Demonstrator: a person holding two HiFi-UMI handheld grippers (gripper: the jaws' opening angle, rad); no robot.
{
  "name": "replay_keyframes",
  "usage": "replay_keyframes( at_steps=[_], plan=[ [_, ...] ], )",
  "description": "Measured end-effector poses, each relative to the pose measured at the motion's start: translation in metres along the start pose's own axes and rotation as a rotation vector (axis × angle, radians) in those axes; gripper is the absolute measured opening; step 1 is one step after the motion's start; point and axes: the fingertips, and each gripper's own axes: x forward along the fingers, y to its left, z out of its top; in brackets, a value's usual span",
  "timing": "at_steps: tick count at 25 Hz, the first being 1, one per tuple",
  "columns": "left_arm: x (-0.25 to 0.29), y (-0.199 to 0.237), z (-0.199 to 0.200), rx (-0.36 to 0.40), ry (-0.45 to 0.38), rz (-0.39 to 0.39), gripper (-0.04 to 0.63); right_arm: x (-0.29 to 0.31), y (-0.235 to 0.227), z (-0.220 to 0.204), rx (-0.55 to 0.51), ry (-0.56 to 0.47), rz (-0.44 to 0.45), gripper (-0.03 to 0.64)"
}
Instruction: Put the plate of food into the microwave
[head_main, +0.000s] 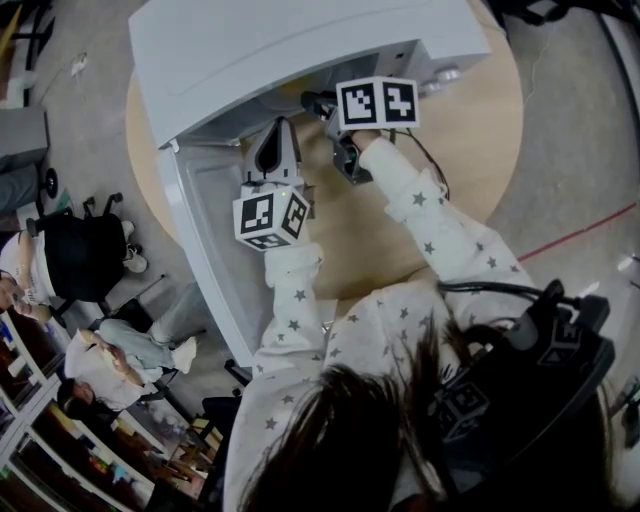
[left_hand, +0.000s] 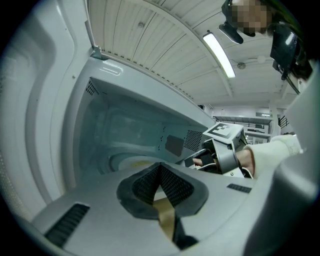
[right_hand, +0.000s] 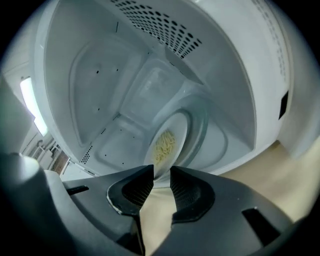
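Observation:
The white microwave (head_main: 300, 50) stands on a round wooden table, its door (head_main: 215, 250) swung open to the left. Inside, a white plate (right_hand: 170, 142) with yellow noodles (right_hand: 163, 146) rests on the glass turntable (right_hand: 202, 127). My right gripper (right_hand: 161, 172) reaches into the cavity opening (head_main: 315, 103); its jaws are open, with the plate's near rim at the tips and the pads clear of it. My left gripper (head_main: 275, 150) hovers by the door side of the opening, shut and empty (left_hand: 160, 167). The left gripper view also catches the right gripper (left_hand: 202, 160) in the person's hand.
The wooden table (head_main: 480, 120) extends to the right of the microwave, with a thin cable (head_main: 432, 160) lying on it. People sit on chairs (head_main: 80, 260) at the left of the floor. The cavity walls (right_hand: 100, 90) close in around the plate.

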Motion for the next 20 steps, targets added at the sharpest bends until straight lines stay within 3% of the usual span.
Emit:
replay_keyframes(
  at_steps=[9,20],
  plan=[
    [-0.004,0.002,-0.006,0.001,0.007,0.002,0.002,0.001,-0.006,-0.009,-0.047,0.037,-0.054,0.098],
    [-0.014,-0.009,-0.009,-0.006,0.014,0.002,0.002,-0.005,-0.011,-0.020,0.118,0.016,0.004,0.101]
  ],
)
